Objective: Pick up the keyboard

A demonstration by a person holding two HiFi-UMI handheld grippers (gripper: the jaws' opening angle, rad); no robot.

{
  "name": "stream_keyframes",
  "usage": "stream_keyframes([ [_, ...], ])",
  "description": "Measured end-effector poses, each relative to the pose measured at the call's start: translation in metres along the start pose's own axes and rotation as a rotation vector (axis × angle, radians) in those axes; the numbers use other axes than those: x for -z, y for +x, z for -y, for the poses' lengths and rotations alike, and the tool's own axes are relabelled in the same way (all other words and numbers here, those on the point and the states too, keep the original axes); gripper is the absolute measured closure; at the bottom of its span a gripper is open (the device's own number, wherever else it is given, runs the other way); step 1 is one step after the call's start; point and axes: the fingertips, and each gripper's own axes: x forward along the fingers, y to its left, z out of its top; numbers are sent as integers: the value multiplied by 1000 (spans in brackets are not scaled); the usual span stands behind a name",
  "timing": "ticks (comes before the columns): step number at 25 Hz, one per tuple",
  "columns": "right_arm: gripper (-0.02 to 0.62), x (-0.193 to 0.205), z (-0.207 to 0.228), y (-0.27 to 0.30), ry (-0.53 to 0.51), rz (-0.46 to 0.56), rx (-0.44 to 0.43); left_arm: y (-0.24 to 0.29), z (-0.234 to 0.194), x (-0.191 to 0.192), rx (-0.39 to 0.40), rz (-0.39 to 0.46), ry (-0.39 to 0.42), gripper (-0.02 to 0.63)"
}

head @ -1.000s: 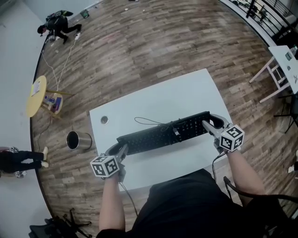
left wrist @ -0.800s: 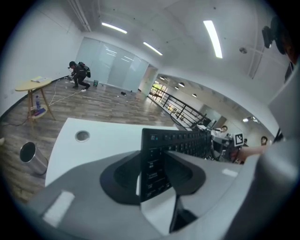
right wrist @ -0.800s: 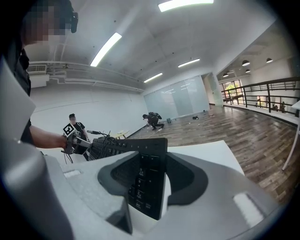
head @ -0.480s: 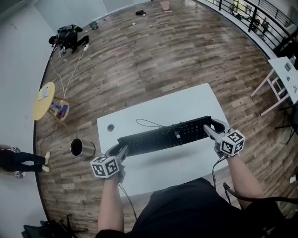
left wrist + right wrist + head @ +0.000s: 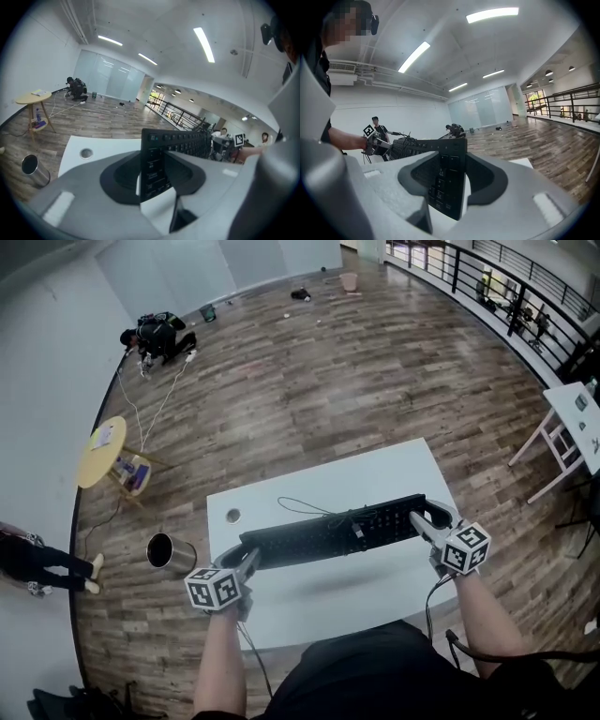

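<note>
At the far left edge of the head view a person's legs [image 5: 42, 562] lie on the wood floor. To their right stands a round yellow side table [image 5: 101, 452], and nearer, a metal bin [image 5: 171, 553] stands just left of the white table [image 5: 394, 474]. The left gripper [image 5: 240, 557] is clenched on the left end of the black keyboard [image 5: 319, 535]. In the left gripper view the keyboard's short edge stands upright between the two grey jaws, and both dark pads press on it. The keyboard spans the gap between the hands and is held clear of the tabletop, with its shadow lying on the near part of the surface. A thin dark cable [image 5: 295, 506] trails from its middle across the far side of the table, near a round grommet hole [image 5: 232, 516]. The right gripper [image 5: 429, 518] grips the keyboard's right end in the same way – its own view shows the key rows wedged between the pads. Well apart, at the right edge, stands a white trestle table [image 5: 574, 413].
</note>
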Motion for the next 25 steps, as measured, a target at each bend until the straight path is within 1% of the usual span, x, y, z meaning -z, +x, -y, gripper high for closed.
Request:
stream_keyframes([
  [7,426,-3,-2,2,-11,10,4,-1,-4,-3,7,24,4,446],
  [15,426,-1,-2,9,-7,11,6,1,-11,4,12,16,-12,446],
  [25,426,-5,-4,12,0,11,15,6,-16,-7,26,20,4,448],
])
